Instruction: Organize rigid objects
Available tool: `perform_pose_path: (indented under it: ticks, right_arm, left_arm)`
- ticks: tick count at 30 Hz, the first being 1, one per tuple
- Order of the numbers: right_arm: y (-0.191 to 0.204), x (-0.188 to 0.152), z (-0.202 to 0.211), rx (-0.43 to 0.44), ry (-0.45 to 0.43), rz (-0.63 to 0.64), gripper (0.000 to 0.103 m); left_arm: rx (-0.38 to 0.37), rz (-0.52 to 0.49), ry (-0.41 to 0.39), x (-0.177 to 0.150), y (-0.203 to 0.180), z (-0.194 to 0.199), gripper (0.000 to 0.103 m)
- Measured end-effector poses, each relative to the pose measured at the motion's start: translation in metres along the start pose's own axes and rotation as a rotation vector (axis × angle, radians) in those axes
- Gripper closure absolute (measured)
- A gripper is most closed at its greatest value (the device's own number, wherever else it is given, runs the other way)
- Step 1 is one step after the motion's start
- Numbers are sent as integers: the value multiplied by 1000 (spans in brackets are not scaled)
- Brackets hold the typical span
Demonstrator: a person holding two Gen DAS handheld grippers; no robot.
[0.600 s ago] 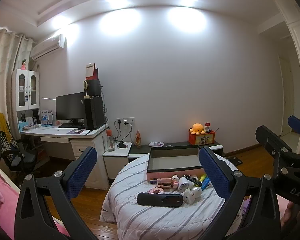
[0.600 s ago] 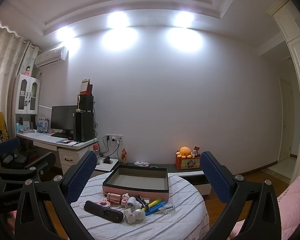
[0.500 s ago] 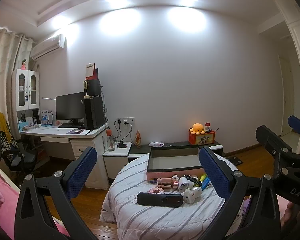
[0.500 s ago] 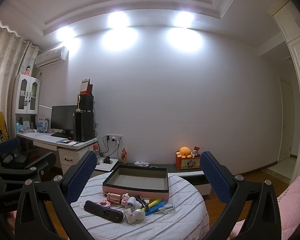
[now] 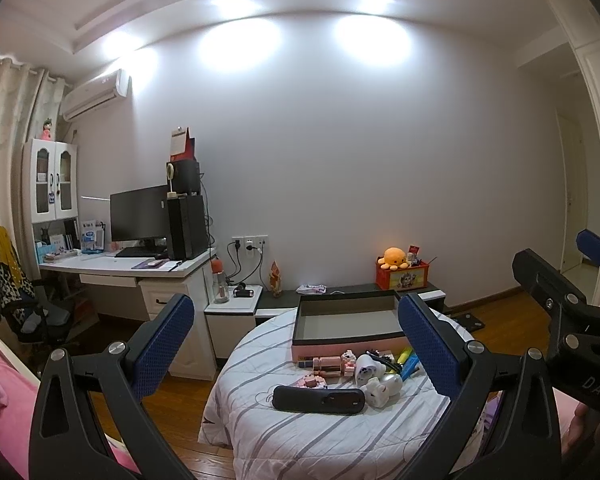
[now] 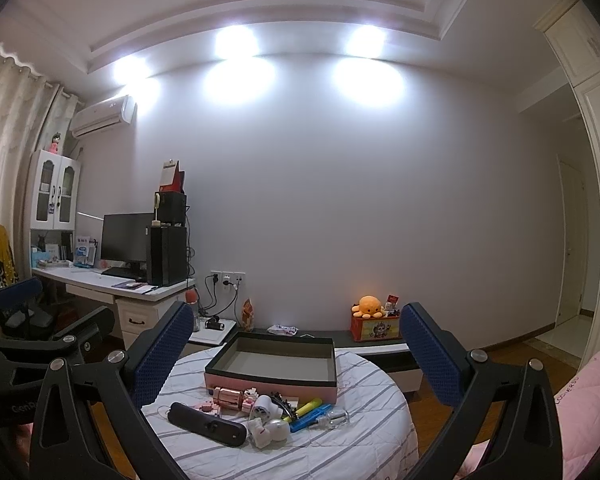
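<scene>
Nothing is put away yet: the box is empty, the toys lie in front of it, and the left gripper and right gripper are wide apart, holding nothing.

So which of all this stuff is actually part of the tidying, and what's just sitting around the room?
Part of the job:
- open box
- long black gadget
- white toys
- rose-gold piece
- yellow and blue markers

Just lying about:
- orange plush octopus
- monitor
- water bottle
</scene>
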State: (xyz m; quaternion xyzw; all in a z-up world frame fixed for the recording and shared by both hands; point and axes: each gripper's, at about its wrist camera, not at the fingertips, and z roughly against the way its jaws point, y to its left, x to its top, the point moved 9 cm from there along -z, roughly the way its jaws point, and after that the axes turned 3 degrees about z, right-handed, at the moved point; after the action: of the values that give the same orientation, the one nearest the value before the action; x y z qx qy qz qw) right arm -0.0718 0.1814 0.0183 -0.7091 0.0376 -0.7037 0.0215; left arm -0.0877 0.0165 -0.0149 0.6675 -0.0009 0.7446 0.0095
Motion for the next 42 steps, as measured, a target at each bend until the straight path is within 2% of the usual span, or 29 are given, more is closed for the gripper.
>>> perform_pose_path:
  ticks: [19, 28, 34, 42]
  right_arm:
    - [1, -1, 0, 3, 0, 7, 0]
    - [-1, -9, -11, 5, 26, 8, 0]
    - [-8, -24, -35, -4, 73, 13, 0]
    - [-19, -87, -94, -5, 248, -13, 0]
  left_arm:
    - [1, 0, 0, 0, 1, 2, 0]
    - [-5, -3, 29, -2, -2, -14, 0]
    - [-42, -23, 119, -24, -9, -49, 0]
    - [-42, -29, 299, -78, -7, -114, 0]
